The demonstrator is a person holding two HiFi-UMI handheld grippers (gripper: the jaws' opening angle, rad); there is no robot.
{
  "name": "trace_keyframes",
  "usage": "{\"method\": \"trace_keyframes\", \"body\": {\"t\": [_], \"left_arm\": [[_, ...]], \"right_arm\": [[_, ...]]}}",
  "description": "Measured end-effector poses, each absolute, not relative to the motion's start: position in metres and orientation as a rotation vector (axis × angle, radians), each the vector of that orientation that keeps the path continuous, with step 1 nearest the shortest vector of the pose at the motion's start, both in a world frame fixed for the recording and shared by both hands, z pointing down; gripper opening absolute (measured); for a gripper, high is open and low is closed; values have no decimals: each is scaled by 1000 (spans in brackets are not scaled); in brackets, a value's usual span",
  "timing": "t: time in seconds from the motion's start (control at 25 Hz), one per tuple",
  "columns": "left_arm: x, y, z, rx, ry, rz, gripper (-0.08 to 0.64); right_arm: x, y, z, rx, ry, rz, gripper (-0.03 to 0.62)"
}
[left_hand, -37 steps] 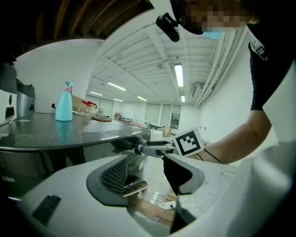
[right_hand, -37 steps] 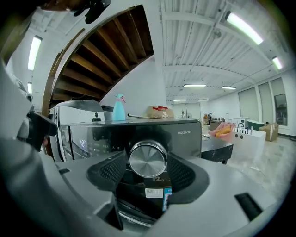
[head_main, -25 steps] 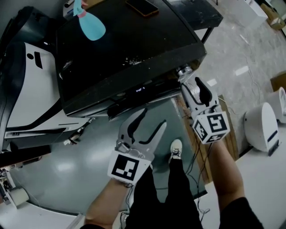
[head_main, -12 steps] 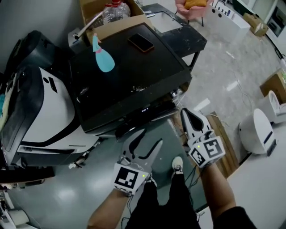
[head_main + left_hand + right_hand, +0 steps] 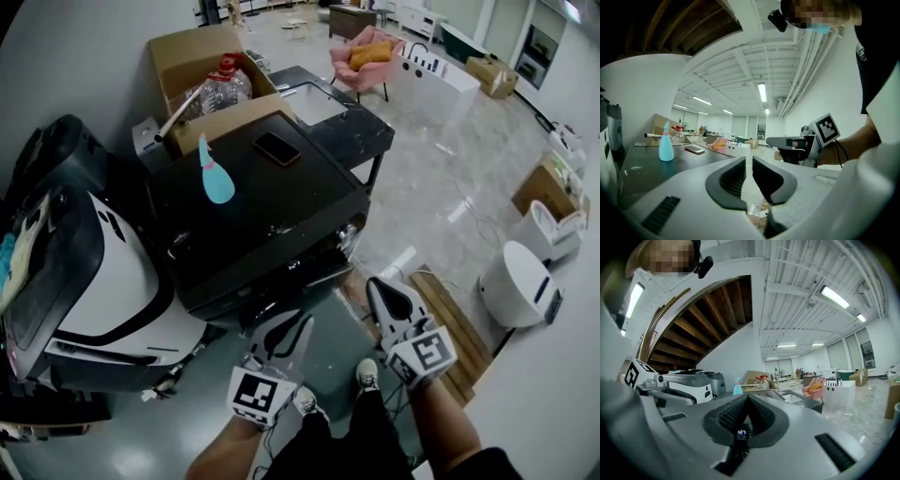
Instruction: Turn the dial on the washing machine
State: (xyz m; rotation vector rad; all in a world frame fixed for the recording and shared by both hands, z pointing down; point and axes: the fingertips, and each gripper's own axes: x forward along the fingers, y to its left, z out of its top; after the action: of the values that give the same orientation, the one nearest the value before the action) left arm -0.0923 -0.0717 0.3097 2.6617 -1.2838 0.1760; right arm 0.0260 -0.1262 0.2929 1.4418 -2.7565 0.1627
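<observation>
The black washing machine stands ahead of me, its lit display on the front strip and its dial at the front right corner. Both grippers hang in front of it, clear of the panel. My right gripper is shut with nothing in it, below and right of the dial. My left gripper has just been closing; a narrow gap stays between its pads and nothing is in it. In the left gripper view the left gripper points over the lid. The right gripper frames the display.
A blue spray bottle and a phone lie on the lid. A white and black machine stands at the left, a cardboard box with bottles behind. A wooden pallet and white round appliances are at the right.
Both grippers drew back from the washing machine's front as the view rose. The right gripper left the dial and shut. The left jaws narrowed from wide open.
</observation>
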Motion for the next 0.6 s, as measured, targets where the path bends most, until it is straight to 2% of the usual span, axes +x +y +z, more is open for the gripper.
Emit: {"method": "trace_keyframes", "body": {"t": [0.04, 0.08, 0.6], "left_arm": [[-95, -69, 307, 2667, -1285, 179, 18], [-98, -67, 306, 2669, -1286, 182, 6], [-75, -15, 284, 2698, -1330, 147, 5]], "right_arm": [[26, -121, 290, 1455, -2754, 155, -3], [27, -116, 288, 1467, -2753, 150, -3], [48, -47, 271, 1379, -2750, 126, -3]]}}
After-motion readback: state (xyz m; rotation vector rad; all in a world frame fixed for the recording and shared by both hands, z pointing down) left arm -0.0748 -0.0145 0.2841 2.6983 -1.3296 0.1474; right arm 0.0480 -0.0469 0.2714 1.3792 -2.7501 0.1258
